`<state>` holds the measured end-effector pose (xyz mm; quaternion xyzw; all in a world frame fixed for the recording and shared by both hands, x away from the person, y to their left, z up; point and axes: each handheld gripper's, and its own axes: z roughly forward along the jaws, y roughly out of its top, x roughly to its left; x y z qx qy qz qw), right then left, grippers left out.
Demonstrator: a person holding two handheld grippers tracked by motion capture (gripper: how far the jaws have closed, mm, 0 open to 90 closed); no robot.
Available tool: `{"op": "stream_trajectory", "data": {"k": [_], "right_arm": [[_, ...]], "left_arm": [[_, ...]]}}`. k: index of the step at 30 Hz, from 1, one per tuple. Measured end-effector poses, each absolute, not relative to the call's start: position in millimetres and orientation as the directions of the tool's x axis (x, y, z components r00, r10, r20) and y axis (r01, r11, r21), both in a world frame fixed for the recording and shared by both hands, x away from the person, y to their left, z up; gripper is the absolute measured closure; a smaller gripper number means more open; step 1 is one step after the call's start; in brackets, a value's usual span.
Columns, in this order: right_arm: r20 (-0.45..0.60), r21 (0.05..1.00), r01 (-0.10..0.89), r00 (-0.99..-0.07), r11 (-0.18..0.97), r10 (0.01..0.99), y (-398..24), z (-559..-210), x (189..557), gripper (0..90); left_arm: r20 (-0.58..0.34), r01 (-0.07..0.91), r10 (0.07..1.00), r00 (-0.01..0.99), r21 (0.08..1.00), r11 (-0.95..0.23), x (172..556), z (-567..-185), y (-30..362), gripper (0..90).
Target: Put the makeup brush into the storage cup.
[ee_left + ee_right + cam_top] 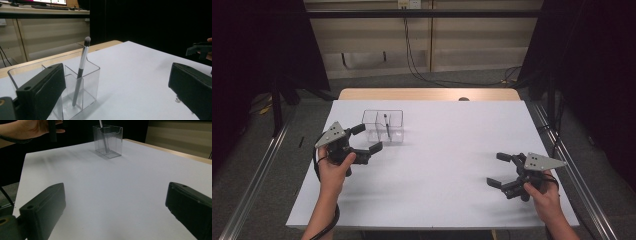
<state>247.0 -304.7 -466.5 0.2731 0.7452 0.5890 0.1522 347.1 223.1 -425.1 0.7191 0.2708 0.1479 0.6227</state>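
Just beyond the left gripper (pixel 366 139), a makeup brush (pixel 80 70) leans in the clear organizer (pixel 383 125).
Both grippers' jaws gape wide, empty; the right gripper (pixel 498 170) sits well apart from it.

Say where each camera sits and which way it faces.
High view: above the table, facing forward and down; both forearms, left gripper, right gripper.
Left gripper view: between its open jaws, facing the brush in the clear holder.
Right gripper view: between its open jaws, facing across the table.
All three share the holder.
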Motion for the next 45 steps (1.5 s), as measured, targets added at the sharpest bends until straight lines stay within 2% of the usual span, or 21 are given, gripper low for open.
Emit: {"op": "stream_trajectory", "data": {"k": [45], "right_arm": [[0.092,0.963,0.223,-0.801,0.151,0.592,-306,-466,247,2.6]], "left_arm": [[-0.136,0.220,0.569,0.811,0.972,-0.080,322,-436,244,1.0]]}}
